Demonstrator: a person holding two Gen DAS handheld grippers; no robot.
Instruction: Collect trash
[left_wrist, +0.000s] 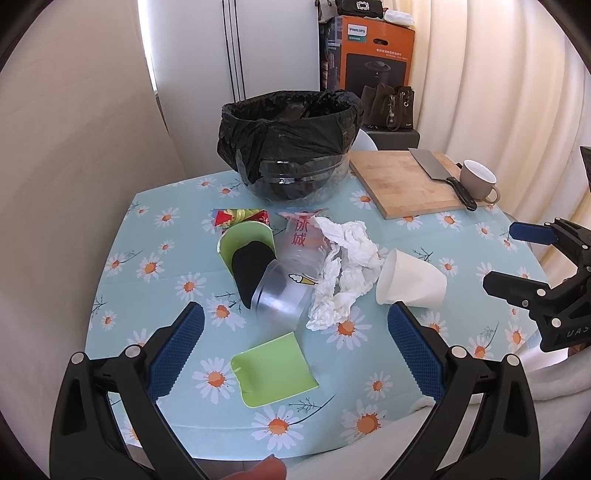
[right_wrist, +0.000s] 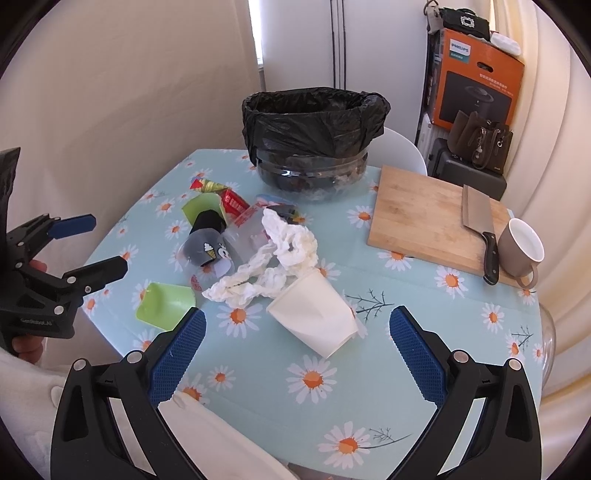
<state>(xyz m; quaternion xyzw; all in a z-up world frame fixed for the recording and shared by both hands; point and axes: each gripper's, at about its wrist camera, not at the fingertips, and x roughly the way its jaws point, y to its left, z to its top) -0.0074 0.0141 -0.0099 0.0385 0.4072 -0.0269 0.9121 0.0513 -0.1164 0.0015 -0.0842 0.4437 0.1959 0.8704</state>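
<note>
Left wrist view: the left claw (left_wrist: 295, 347) hangs released above the tabletop (left_wrist: 461, 306), nothing between its pads. Ahead lie a green scrap (left_wrist: 275, 371), clear cup (left_wrist: 284, 291), tissue (left_wrist: 343, 266) and paper cup (left_wrist: 410, 282), all short of the bin (left_wrist: 290, 144).

Right wrist view: the right claw (right_wrist: 297, 350) is released too, empty, with the paper cup (right_wrist: 314, 317) just ahead. Every piece looks uncollected; seemingly all the work remains.

Bin (left_wrist: 291, 147) contents hidden by black liner
</note>
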